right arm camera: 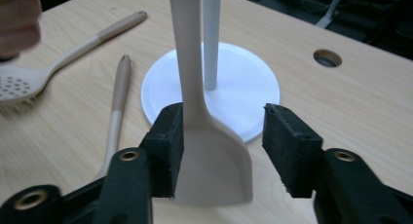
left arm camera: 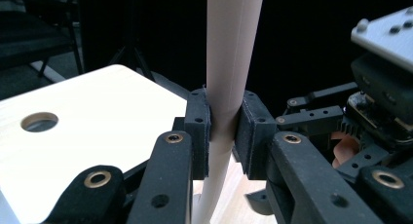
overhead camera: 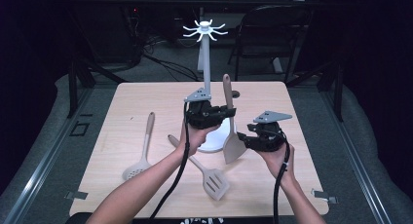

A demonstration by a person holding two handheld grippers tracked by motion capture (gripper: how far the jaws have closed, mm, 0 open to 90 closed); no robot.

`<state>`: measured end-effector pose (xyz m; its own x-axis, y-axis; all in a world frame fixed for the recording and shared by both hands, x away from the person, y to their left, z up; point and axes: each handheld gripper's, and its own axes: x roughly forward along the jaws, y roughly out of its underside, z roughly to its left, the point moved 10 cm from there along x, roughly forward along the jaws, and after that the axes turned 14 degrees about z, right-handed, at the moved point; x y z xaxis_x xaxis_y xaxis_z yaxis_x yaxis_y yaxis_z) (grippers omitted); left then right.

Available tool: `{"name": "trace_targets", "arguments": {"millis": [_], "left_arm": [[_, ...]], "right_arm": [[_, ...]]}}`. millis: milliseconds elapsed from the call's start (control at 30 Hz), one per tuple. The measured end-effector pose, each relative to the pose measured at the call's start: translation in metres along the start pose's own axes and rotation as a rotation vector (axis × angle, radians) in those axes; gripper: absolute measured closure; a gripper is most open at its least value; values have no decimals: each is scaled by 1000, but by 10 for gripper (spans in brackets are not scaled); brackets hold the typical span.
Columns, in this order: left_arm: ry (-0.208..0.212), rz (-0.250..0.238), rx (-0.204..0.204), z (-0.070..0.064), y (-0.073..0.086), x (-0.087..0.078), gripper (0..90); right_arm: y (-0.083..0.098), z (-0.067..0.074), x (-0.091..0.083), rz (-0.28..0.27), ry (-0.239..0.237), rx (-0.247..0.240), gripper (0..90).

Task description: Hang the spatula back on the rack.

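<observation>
The left tool (left arm camera: pixel 223 131) grips the spatula (overhead camera: pixel 230 131) handle; the right tool (right arm camera: pixel 224 151) stands open around its blade. Nothing hangs on the rack (overhead camera: pixel 205 31) yet; 2 utensils wait.

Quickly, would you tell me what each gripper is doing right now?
Left gripper: shut on the spatula handle.
Right gripper: open, jaws around the blade.
</observation>
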<state>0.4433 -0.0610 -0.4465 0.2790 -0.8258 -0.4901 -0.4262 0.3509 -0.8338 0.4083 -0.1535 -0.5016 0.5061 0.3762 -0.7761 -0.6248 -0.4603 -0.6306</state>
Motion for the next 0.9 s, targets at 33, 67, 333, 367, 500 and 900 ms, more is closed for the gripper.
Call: {"name": "trace_targets", "arguments": {"millis": [33,67,333,367,500,900], "left_arm": [[-5,2,5,1,-1,-1,772],[-5,-1,10,2,-3,-2,772],[-15,-18,38,8,-15,-7,772],[-16,-16,45,9,-15,-8,772],[-18,-12,54,9,-18,-9,772],[-36,-19,85,9,-33,-21,772]], "right_arm": [[3,-2,0,2,-3,9,436],[6,-5,0,6,-5,12,418],[19,-20,0,33,-27,53,197],[20,-21,0,34,-27,57,173],[24,-26,4,68,-2,53,98],[37,-36,8,159,11,46,0]]}}
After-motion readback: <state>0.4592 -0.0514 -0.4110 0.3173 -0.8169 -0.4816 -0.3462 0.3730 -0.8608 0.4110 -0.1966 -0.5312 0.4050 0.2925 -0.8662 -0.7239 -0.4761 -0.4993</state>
